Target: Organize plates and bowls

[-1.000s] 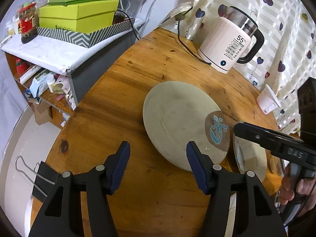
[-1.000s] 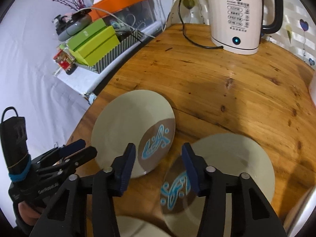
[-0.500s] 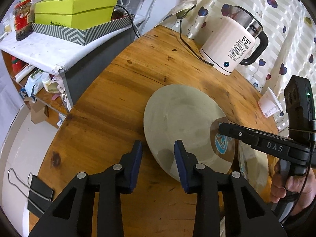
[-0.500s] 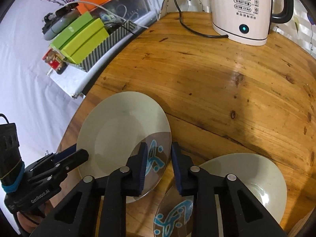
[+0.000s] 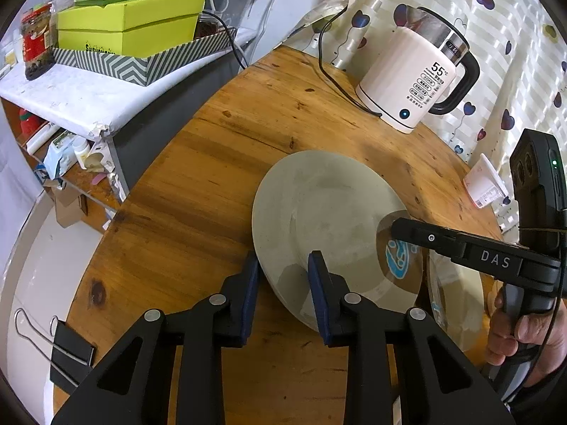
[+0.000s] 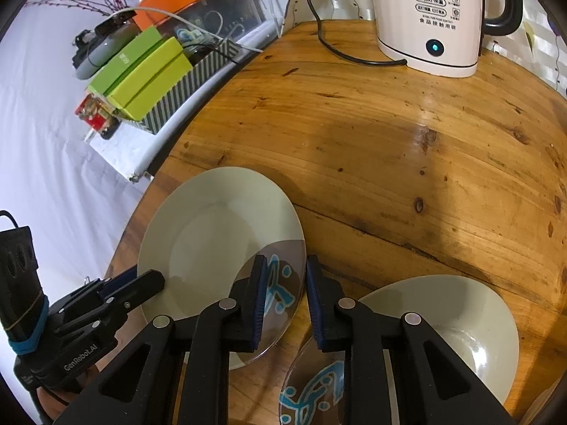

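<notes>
Left gripper (image 5: 283, 285): jaws closing, narrow gap, straddling the near-left rim of the pale plate (image 5: 329, 219). Rim sits between the blue pads; contact not clear, looks like a small gap on both sides.

Right gripper (image 6: 285, 301): jaws narrowed, astride the same plate's (image 6: 212, 244) opposite edge, at the brown patch with the blue motif. One pad over the top face, the other outside the rim. Cannot confirm pads are pressing.

Plate lies flat on the wooden table (image 5: 219, 163), one gripper on each side of it.

Second plate (image 6: 457, 322) just right of the right jaws, on the table, untouched. Same blue motif on its near edge.

Beyond both jaws: white kettle (image 5: 414, 88) at the table's far edge, cord trailing left. Green boxes (image 5: 131, 24) on the shelf left of the table.
</notes>
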A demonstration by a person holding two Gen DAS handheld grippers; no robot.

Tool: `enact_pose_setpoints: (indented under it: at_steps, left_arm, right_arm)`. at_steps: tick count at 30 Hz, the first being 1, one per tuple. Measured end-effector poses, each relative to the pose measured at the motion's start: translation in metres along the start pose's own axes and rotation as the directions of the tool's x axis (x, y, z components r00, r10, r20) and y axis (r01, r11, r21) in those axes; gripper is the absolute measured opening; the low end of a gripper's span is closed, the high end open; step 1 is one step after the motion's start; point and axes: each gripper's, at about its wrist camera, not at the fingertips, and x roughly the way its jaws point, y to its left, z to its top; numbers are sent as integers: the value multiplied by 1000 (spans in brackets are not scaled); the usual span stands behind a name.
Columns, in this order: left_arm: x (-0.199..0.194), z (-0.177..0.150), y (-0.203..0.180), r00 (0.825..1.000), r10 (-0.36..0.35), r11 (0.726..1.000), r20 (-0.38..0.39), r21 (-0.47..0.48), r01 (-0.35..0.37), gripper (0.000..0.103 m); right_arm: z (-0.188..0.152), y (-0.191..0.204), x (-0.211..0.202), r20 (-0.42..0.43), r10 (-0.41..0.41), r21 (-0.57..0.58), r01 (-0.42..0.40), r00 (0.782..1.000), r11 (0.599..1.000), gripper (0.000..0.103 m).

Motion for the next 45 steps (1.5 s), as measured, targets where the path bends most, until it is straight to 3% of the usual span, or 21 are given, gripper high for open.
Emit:
enact_pose_setpoints:
  at_steps: [15,32,45]
  left_arm:
    - [-42,-16,-19,1000,-15,999,22,38,14,29]
    - [-92,-87,-62,999,-52,991,11,127,50,29]
    - [-89,-132,-81,997,-44,984,-56,169,52,29]
  right_arm:
    - [-22,9,-41,32,1,12,-2,999,1000,21]
    - [-116,13,-112,90,-48,61,42,995,997,21]
    - [-177,-6,-118,65,-66,137,57,996,989,21]
